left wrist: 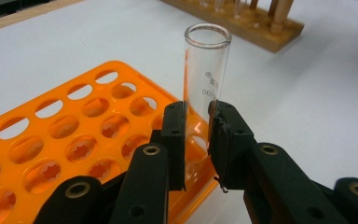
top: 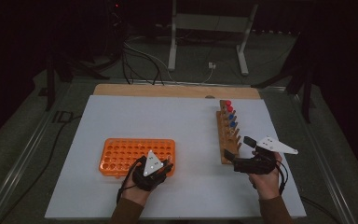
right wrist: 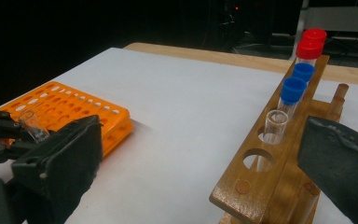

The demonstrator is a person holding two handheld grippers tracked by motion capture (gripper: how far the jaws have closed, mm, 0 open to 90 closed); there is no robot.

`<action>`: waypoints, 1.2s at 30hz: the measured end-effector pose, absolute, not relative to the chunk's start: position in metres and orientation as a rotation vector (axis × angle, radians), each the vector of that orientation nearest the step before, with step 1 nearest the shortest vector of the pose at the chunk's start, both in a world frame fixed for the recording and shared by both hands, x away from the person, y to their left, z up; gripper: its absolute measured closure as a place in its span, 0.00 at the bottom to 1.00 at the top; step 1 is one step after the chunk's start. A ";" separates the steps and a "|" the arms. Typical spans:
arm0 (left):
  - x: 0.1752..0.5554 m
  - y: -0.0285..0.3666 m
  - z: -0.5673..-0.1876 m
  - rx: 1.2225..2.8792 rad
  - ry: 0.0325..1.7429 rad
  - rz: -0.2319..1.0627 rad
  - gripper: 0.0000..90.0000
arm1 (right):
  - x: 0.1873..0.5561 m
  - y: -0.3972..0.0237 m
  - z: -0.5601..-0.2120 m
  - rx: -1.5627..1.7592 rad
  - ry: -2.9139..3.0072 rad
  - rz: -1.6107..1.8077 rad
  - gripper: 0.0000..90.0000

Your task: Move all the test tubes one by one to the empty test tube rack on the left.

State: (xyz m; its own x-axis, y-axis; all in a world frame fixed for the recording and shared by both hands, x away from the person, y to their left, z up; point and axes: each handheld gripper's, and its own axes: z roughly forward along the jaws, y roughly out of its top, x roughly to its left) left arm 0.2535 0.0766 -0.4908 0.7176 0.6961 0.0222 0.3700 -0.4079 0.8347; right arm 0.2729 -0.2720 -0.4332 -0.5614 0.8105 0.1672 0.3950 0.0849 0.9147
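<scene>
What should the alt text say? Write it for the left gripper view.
The left claw grips a clear, uncapped glass test tube upright over the corner of an orange tube rack on a white table. A wooden rack stands beyond.

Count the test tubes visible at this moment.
6: one open glass tube clamped in the left hand-held gripper over the orange rack; five in the wooden rack: two red-capped, two blue-capped, one uncapped. Others may be hidden.

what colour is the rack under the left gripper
Orange rack, clearest in the left gripper view.
</scene>
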 end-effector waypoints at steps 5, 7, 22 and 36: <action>0.253 0.076 -0.493 2.043 0.818 0.473 0.86 | 0.274 -0.270 -0.436 1.192 1.997 1.463 0.01; 0.253 0.077 -0.493 2.041 0.828 0.464 0.86 | 0.274 -0.270 -0.436 1.193 2.000 1.460 0.01; 0.250 0.075 -0.486 1.992 0.814 0.467 0.70 | 0.275 -0.268 -0.438 1.190 2.012 1.454 0.01; 0.249 0.074 -0.490 2.057 0.821 0.506 0.86 | 0.274 -0.267 -0.437 1.189 2.014 1.459 0.01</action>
State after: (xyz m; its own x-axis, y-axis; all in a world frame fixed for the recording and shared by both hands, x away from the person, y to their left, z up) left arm 0.2492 0.0735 -0.4904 0.7036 0.7084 0.0556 0.3681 -0.4302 0.8243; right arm 0.2743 -0.2671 -0.4374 -0.5679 0.8063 0.1653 0.4083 0.1016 0.9072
